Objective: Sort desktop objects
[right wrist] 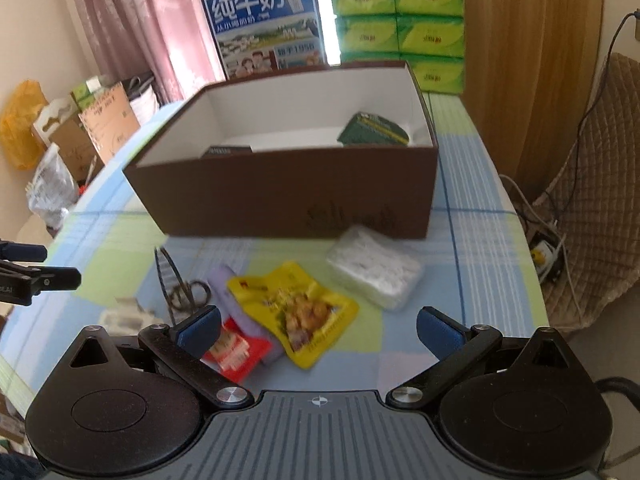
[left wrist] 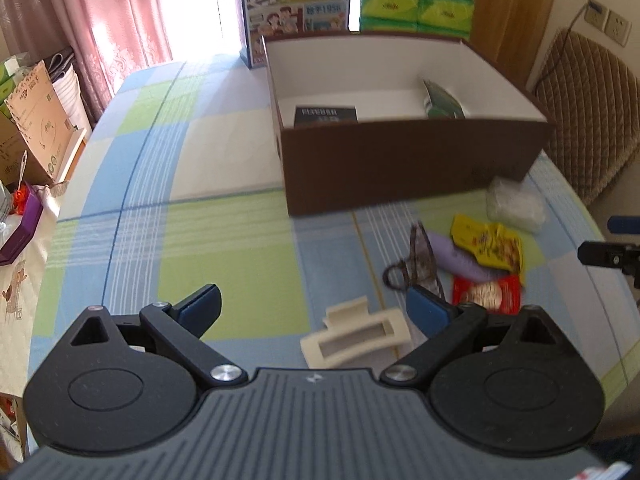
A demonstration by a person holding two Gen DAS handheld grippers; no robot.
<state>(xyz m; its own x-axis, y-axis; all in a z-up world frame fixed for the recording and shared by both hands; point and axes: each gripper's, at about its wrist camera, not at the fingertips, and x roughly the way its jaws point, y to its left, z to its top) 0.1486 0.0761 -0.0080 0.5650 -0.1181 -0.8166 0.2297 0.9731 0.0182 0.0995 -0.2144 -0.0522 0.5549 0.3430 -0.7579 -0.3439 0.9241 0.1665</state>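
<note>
— Both grippers, left [left wrist: 314,306] and right [right wrist: 318,326]?
— Spread wide, empty, above the tablecloth [left wrist: 224,236].
— Nearest item?
— Cream holder [left wrist: 356,338], blurred; behind it the yellow packet [right wrist: 304,312] overlaps a red pack [right wrist: 236,354].
— Farther?
— Brown box [right wrist: 288,196], its wall half-hiding a black item [left wrist: 326,115].

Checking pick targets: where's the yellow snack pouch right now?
On the tablecloth in front of the brown box, the yellow snack pouch lies between the purple roll and the white packet, overlapping the roll.
</note>
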